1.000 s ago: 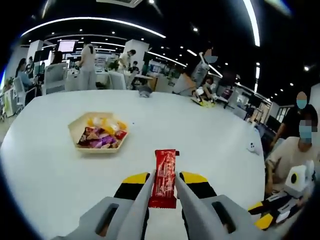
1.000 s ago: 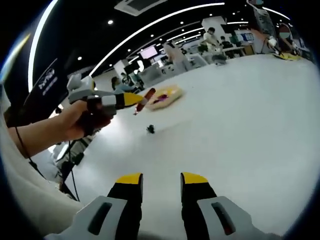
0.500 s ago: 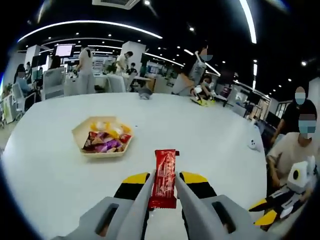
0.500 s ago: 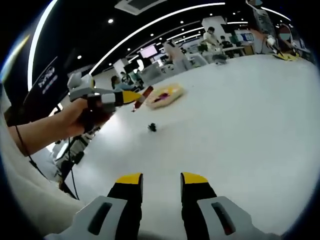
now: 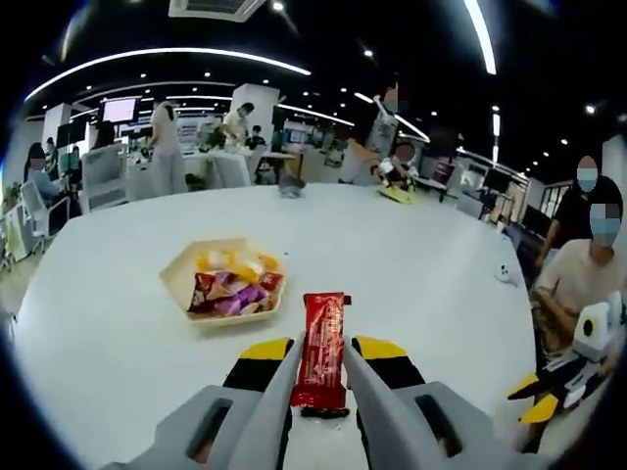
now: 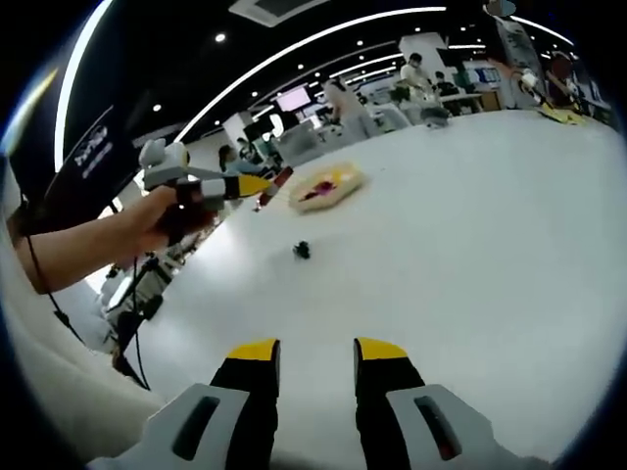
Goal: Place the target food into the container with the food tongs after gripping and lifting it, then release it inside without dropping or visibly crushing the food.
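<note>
my left claw (image 5: 317,354) is clamped on the red snack bar (image 5: 321,345), up off the white table (image 5: 411,264). tray (image 5: 227,286) sits ahead, slightly left. right claw (image 6: 315,354) hangs open, holding nothing.

Bright ceiling light strips (image 5: 157,54) glare off the white table (image 5: 411,264); strong fisheye bending near edges, background people soft.

Bare white table (image 5: 118,333) lies open around the snack-filled tray (image 5: 174,279); a small dark object (image 6: 303,251) sits nearby.
</note>
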The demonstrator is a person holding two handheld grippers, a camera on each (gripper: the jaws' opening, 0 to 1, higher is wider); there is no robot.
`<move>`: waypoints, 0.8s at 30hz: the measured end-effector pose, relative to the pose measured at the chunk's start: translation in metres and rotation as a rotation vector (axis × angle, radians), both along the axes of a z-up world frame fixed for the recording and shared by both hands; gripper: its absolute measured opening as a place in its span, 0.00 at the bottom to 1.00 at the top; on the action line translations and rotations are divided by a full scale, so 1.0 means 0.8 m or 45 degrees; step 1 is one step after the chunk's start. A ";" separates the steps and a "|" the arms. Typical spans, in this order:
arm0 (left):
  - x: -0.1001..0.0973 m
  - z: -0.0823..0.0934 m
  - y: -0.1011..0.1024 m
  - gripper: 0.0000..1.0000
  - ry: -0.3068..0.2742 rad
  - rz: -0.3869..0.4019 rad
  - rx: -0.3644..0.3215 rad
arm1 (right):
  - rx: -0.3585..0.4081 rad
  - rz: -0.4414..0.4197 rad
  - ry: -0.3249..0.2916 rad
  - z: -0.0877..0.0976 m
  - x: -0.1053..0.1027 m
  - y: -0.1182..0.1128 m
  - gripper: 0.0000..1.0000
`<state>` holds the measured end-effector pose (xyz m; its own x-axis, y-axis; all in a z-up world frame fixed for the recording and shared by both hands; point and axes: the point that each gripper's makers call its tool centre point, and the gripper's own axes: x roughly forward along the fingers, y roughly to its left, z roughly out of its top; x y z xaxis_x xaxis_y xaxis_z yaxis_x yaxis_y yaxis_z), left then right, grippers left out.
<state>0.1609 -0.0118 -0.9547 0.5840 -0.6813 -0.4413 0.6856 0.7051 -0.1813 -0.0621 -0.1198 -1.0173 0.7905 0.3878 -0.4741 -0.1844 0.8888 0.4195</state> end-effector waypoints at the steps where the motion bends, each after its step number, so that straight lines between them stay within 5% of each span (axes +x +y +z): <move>1: 0.001 0.000 0.001 0.21 -0.001 -0.003 0.002 | -0.001 -0.008 0.000 0.000 0.002 0.000 0.30; 24: 0.053 -0.008 0.018 0.21 -0.021 -0.061 0.099 | -0.008 -0.095 0.021 -0.005 0.008 -0.013 0.30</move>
<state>0.2030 0.0024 -0.9614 0.5593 -0.6726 -0.4845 0.7212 0.6830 -0.1156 -0.0558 -0.1302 -1.0210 0.8090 0.3255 -0.4894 -0.1110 0.9023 0.4165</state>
